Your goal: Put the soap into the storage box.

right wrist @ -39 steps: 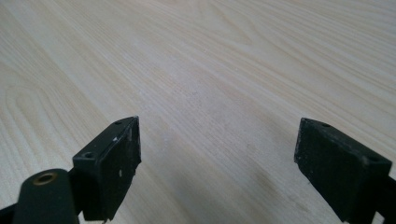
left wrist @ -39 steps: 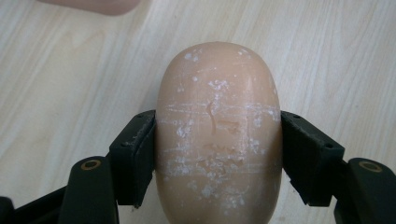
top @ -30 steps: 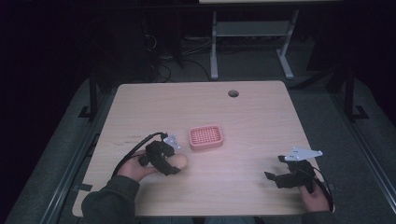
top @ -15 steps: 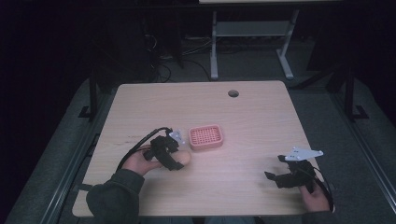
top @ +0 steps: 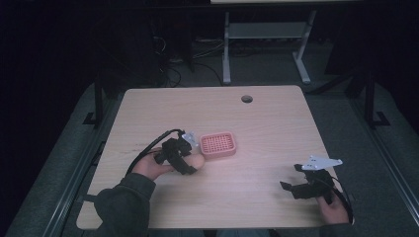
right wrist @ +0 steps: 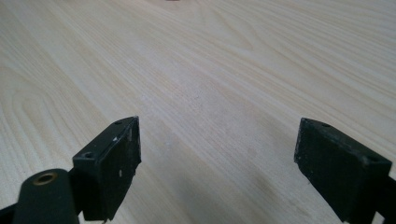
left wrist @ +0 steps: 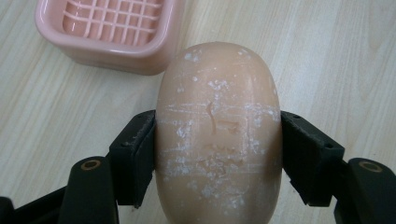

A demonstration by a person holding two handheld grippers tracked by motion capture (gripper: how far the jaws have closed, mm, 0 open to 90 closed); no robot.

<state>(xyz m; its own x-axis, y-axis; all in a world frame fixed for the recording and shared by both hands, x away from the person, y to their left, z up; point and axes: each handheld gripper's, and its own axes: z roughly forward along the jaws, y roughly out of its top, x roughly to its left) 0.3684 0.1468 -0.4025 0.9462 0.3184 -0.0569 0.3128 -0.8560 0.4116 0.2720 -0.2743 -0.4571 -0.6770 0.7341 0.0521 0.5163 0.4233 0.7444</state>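
Note:
A peach-coloured oval bar of soap [left wrist: 218, 135], scuffed white on top, sits between the black jaws of my left gripper [left wrist: 218, 161], which is shut on its sides. In the high view the left gripper [top: 189, 160] holds the soap [top: 196, 161] just left of a pink soap dish [top: 218, 143] with a grid bottom. The dish [left wrist: 109, 28] lies beyond the soap, close to its far end. My right gripper [top: 293, 186] rests near the table's front right, and its jaws [right wrist: 217, 163] stand wide open over bare wood.
The light wooden table [top: 276, 128] has a round cable hole [top: 246, 98] near its far edge. A table frame and cables stand on the dark floor beyond. The person's sleeve [top: 123, 202] comes in at the front left.
My left gripper, with the soap in it, has moved right and a little farther away, toward the pink dish. The right gripper has stayed where it was.

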